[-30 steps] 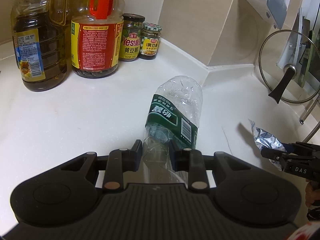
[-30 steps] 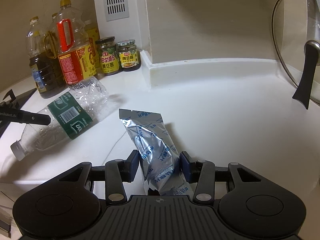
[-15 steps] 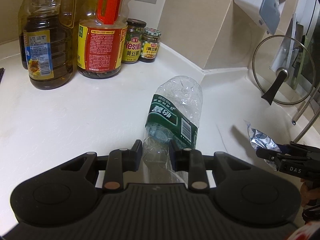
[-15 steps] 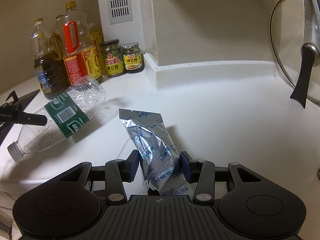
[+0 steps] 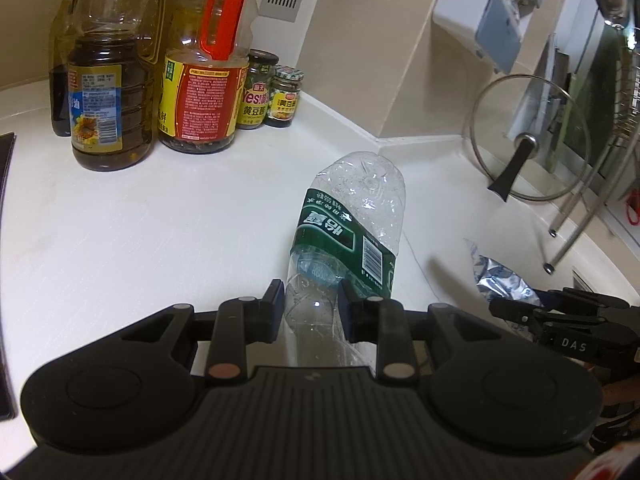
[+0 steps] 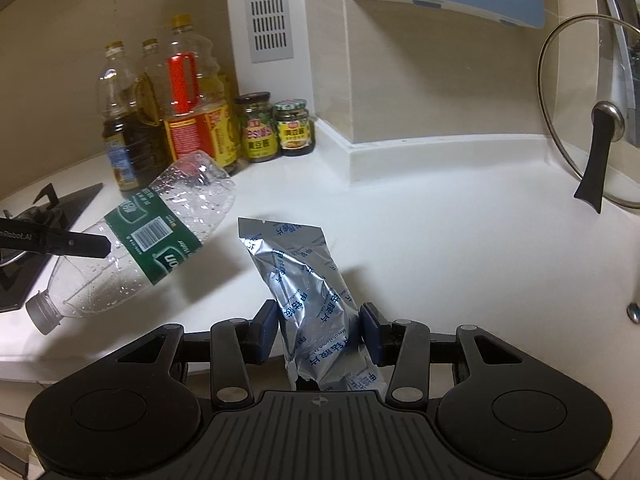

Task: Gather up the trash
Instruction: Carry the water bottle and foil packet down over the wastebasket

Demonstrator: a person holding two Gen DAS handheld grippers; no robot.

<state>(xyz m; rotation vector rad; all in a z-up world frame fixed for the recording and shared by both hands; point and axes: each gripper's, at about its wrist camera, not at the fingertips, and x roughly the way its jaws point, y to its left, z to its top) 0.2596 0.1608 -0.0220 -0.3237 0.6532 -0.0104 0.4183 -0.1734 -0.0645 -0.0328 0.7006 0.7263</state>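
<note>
So over at the far left there's the black edge of a gas stove (image 6: 24, 256), then a bunch of cooking oil bottles (image 5: 108, 92) on the white countertop (image 5: 160, 232), the one with the red handle (image 5: 200, 80) beside them, and two little sauce jars (image 5: 260, 92) tucked against the wall with the vent grille (image 6: 269, 8).

Next up, the left gripper (image 5: 312, 312) is pinching the neck end of an empty plastic water bottle (image 5: 352, 224) with a green label. From the right wrist view the bottle (image 6: 160, 236) is clearly lifted off the counter, tilted, cap end down toward the camera side, base pointing up toward the oil bottles.

Moving right, the right gripper (image 6: 320, 334) has its pads squeezed on a crinkly silver foil pouch (image 6: 304, 280) with blue print, holding it near the bottom so the sealed top sticks out forward above the counter. The left view catches that same pouch (image 5: 496, 276) poking out of the right gripper's fingers.

Far right, a glass pot lid (image 6: 592, 120) with a black handle stands upright on a rack near the wall.
</note>
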